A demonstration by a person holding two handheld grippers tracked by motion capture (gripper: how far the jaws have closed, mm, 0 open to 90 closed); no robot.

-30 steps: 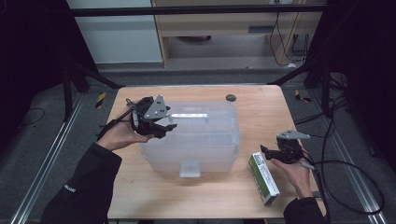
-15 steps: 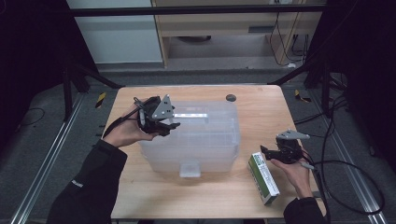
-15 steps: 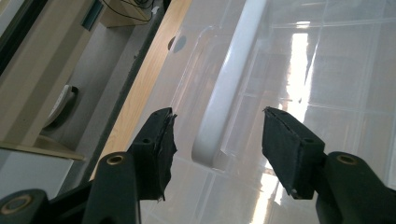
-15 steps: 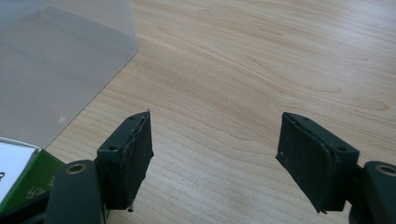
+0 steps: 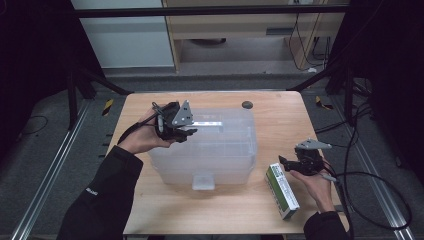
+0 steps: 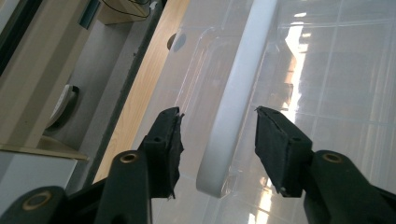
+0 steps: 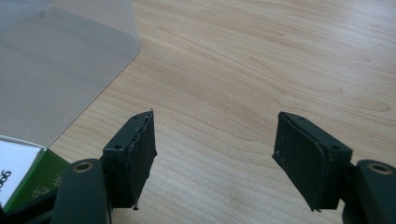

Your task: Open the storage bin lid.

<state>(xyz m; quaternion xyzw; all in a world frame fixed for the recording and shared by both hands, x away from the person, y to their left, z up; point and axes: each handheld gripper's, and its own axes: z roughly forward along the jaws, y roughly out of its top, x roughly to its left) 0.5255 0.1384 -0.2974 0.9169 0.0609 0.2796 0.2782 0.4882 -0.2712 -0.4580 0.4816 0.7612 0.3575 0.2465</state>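
Two grippers, left gripper (image 6: 217, 140) fingers closing astride the bin's white handle (image 6: 238, 98), untouching, right gripper (image 7: 212, 156) fingers apart, green box (image 7: 21, 179) cut off.

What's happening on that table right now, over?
Left gripper closing around white lid handle of clear storage bin, not yet gripping. Right gripper open beside green box. Nothing obstructing.

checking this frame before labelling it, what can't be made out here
- Print on the green and white box: too small in the high view; cut off by the edge in the right gripper view.
- Inside of the clear bin: glare and frosted lid.
- Dark round thing on the table: too small.
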